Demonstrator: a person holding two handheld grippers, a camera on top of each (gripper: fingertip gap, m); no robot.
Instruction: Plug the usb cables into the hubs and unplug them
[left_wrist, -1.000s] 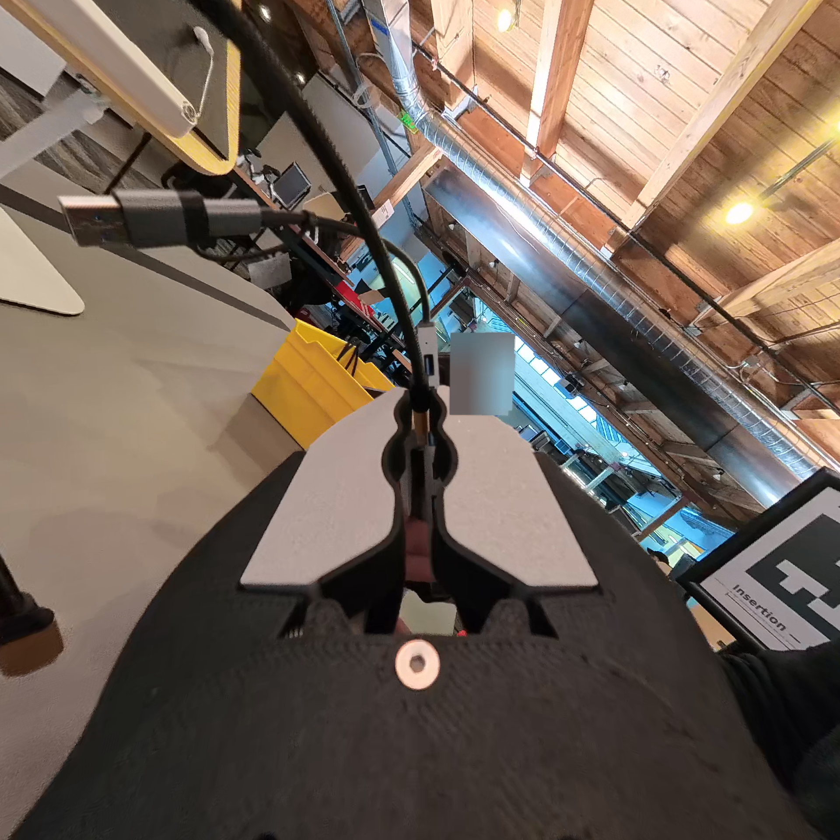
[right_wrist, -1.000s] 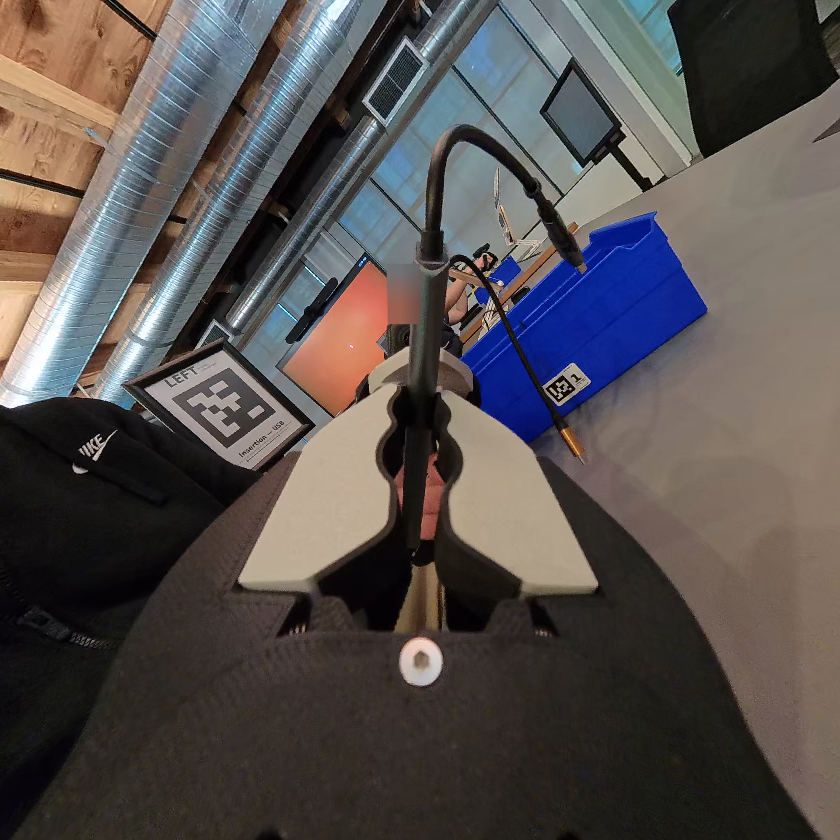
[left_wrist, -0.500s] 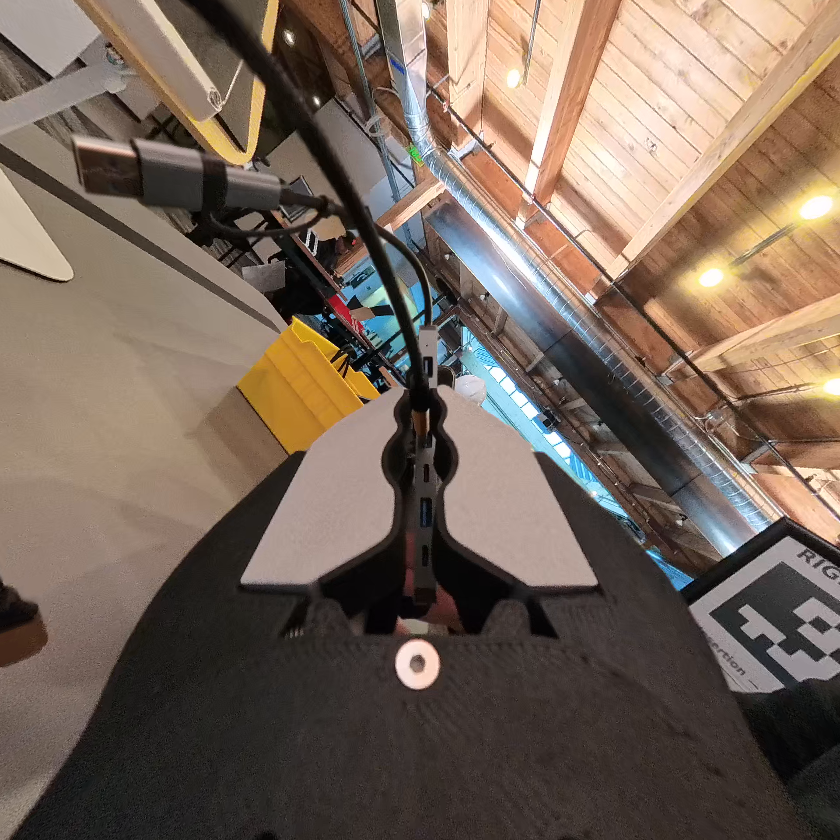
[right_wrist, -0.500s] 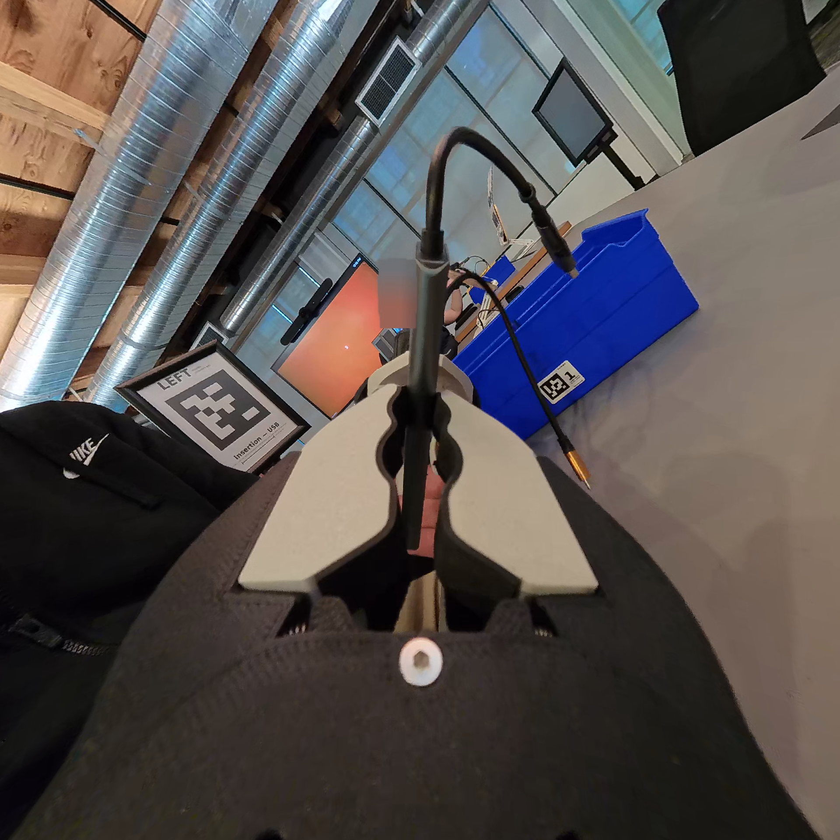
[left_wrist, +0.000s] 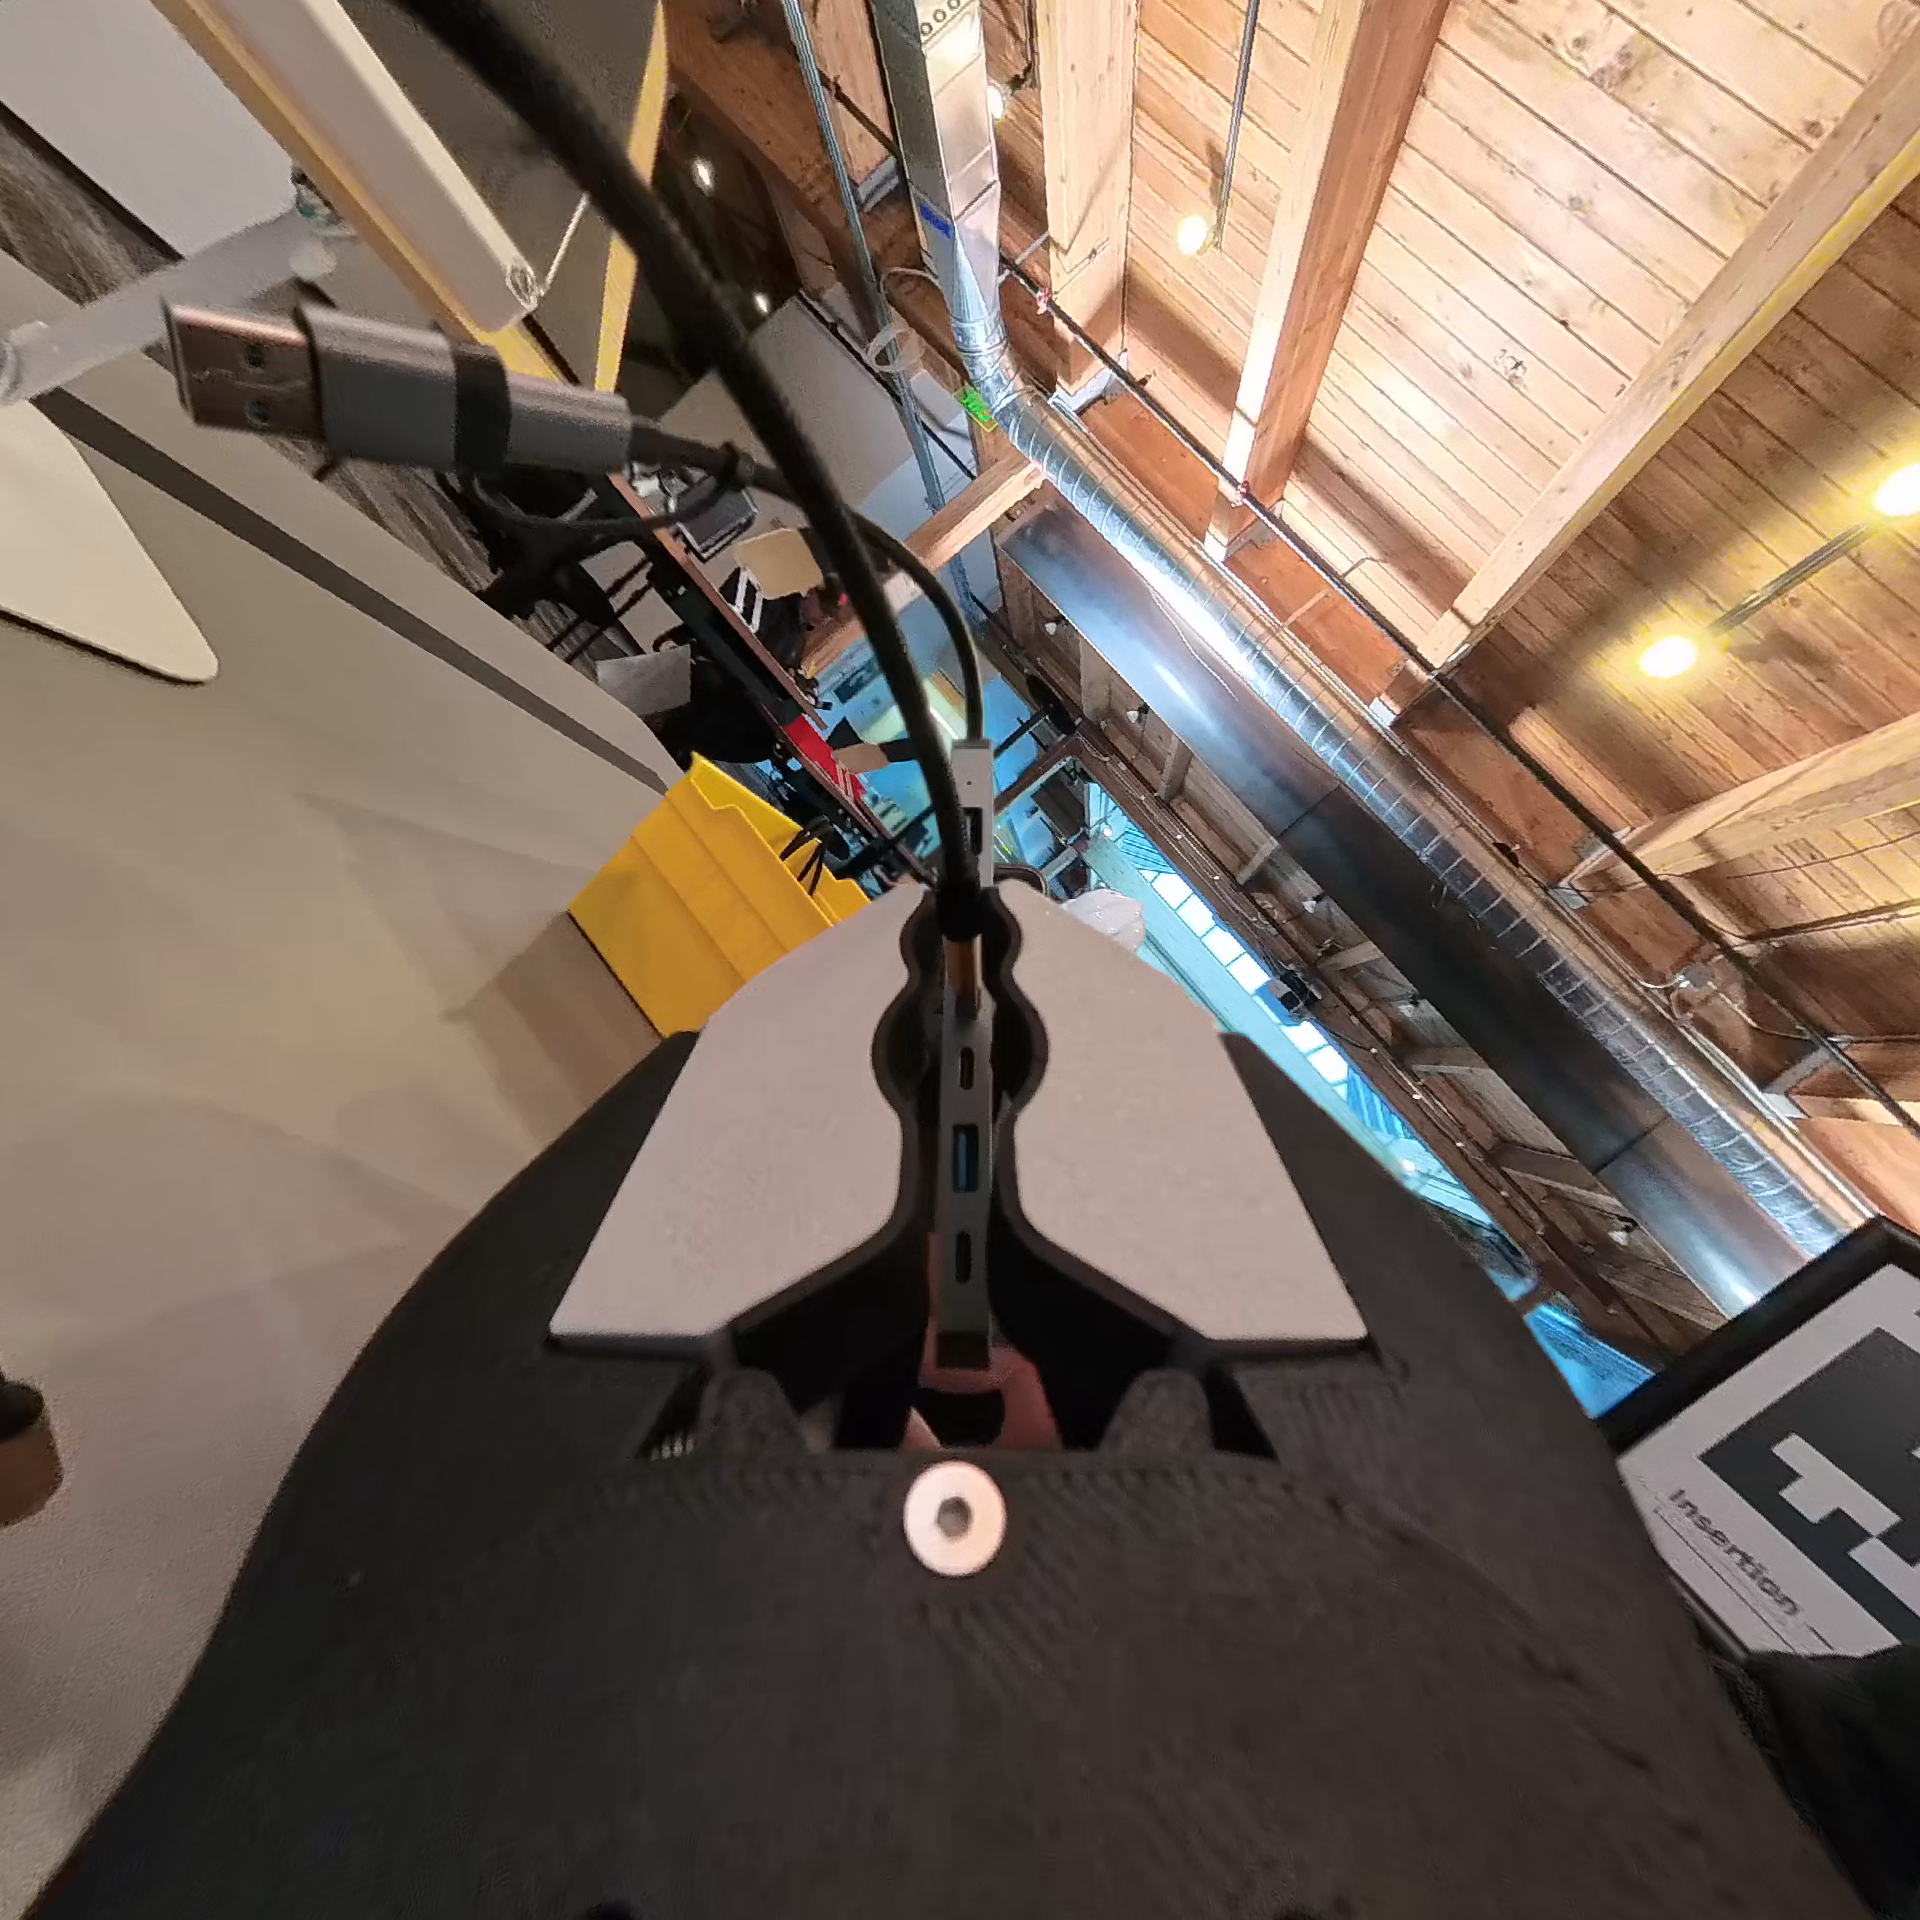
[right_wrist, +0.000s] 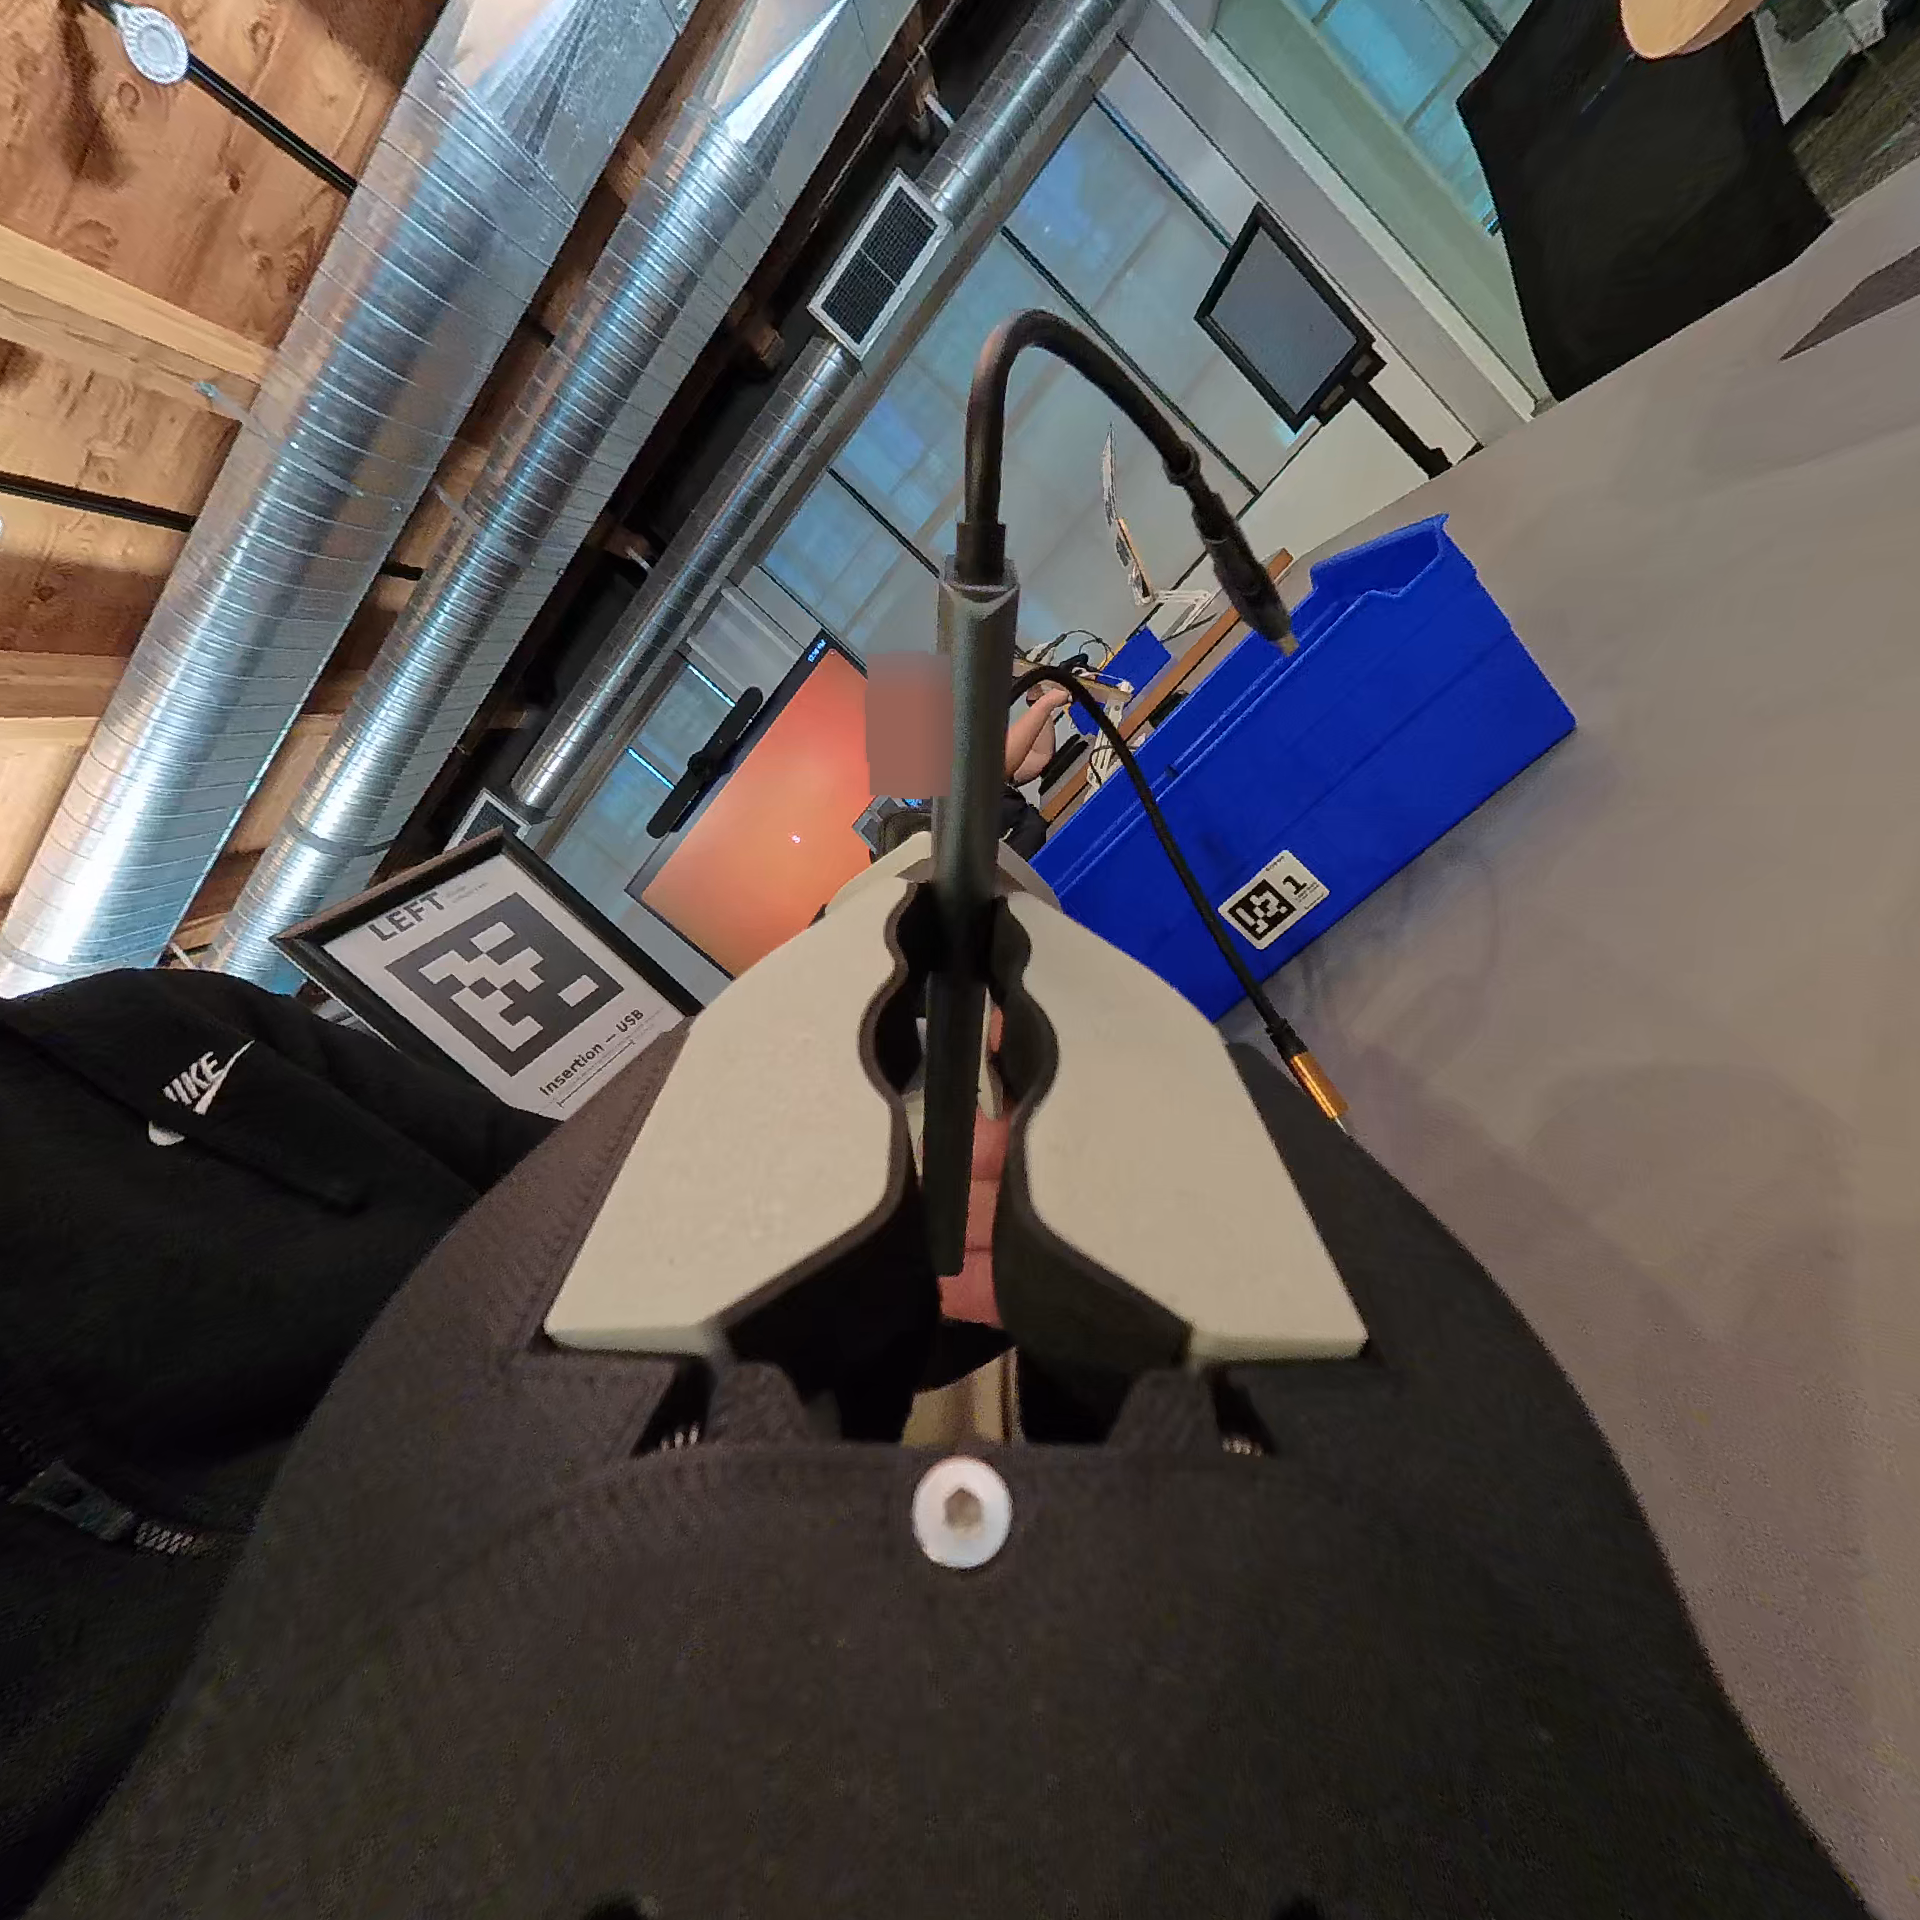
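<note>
1. Nearest in the left wrist view, our left gripper (left_wrist: 961, 940) is closed on a slim grey metal USB hub (left_wrist: 964, 1174), held edge-on between the grey fingers (left_wrist: 758, 1143) with its row of ports facing the camera, one of them blue.

2. At the fingertips a thin black cable with a gold-coloured plug (left_wrist: 964, 961) meets the hub's upper end; we judge it seated or nearly so, though we cannot tell which.

3. Farther up and to the left, a grey braided USB-A plug (left_wrist: 343, 379) hangs free in the air on what looks like the hub's own lead.

4. In the right wrist view, our right gripper (right_wrist: 958, 914) is clamped on a dark grey slim hub (right_wrist: 961, 831) standing upright, its short black lead (right_wrist: 1132, 416) curving over to a loose plug.

5. Beside it, a thin black cable with a gold tip (right_wrist: 1311, 1081) ends just above the grey counter (right_wrist: 1662, 1039).

6. Beyond stand a blue plastic bin (right_wrist: 1351, 748) and a yellow plastic bin (left_wrist: 707, 894).

7. We judge the plugging step in hand; next, the two hubs need bringing together, plug squared to port.
</note>
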